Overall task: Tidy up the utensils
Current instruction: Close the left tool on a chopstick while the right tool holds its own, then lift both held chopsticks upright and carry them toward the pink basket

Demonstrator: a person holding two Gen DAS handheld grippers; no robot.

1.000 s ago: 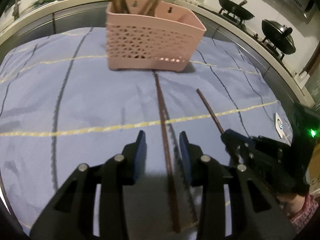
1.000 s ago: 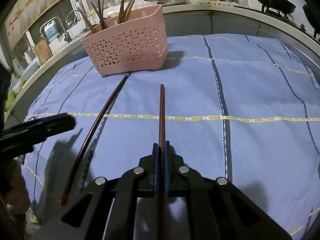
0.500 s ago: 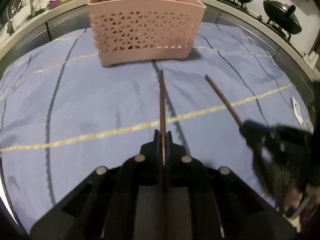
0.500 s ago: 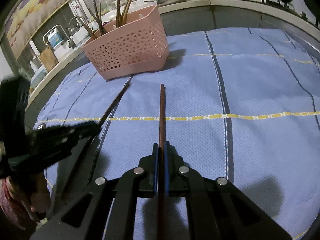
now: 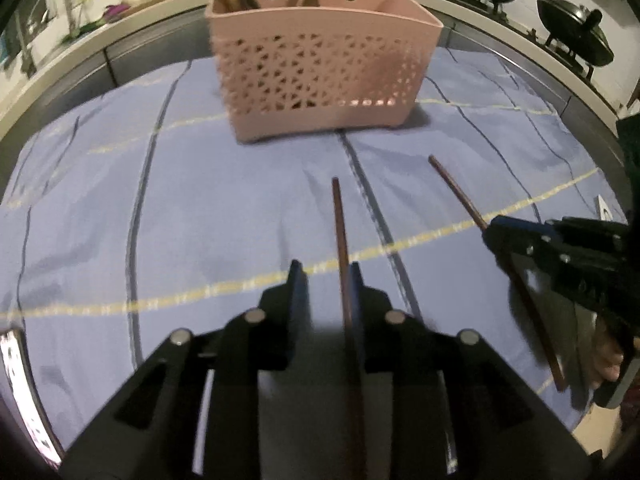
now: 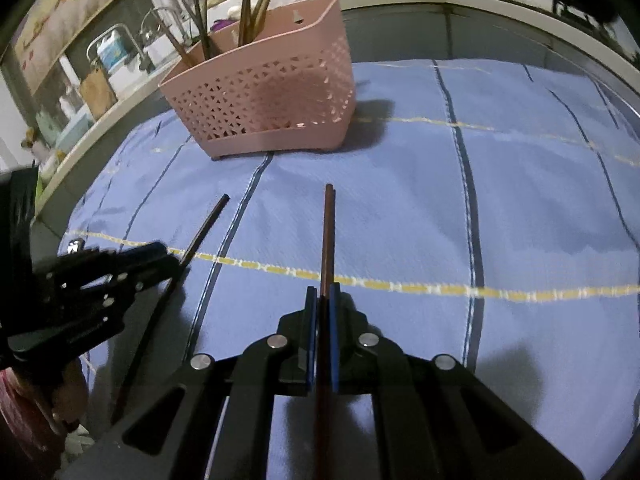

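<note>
A pink perforated basket (image 5: pixel 320 72) holding several chopsticks stands at the back of the blue cloth. My left gripper (image 5: pixel 326 280) has its jaws opening. A brown chopstick (image 5: pixel 340 232) runs between them, lying against the right finger with a gap on the left. The right gripper (image 6: pixel 323 296) is shut on a second brown chopstick (image 6: pixel 329 232) that points toward the basket (image 6: pixel 264 100). In the right wrist view the left gripper (image 6: pixel 168 256) and its chopstick (image 6: pixel 208 224) sit at the left. In the left wrist view the right gripper (image 5: pixel 496 232) and its chopstick (image 5: pixel 456 188) sit at the right.
The striped blue cloth (image 5: pixel 120 200) covers a table with a dark rim. Behind it runs a counter with two black woks (image 5: pixel 572 36) on a stove at the right. A tap and bottles (image 6: pixel 116 52) stand on the counter at the left.
The left jaws stood wide around the chopstick, closed on it, and now stand apart again. Both grippers have come closer to the basket. The right gripper has kept its grip.
</note>
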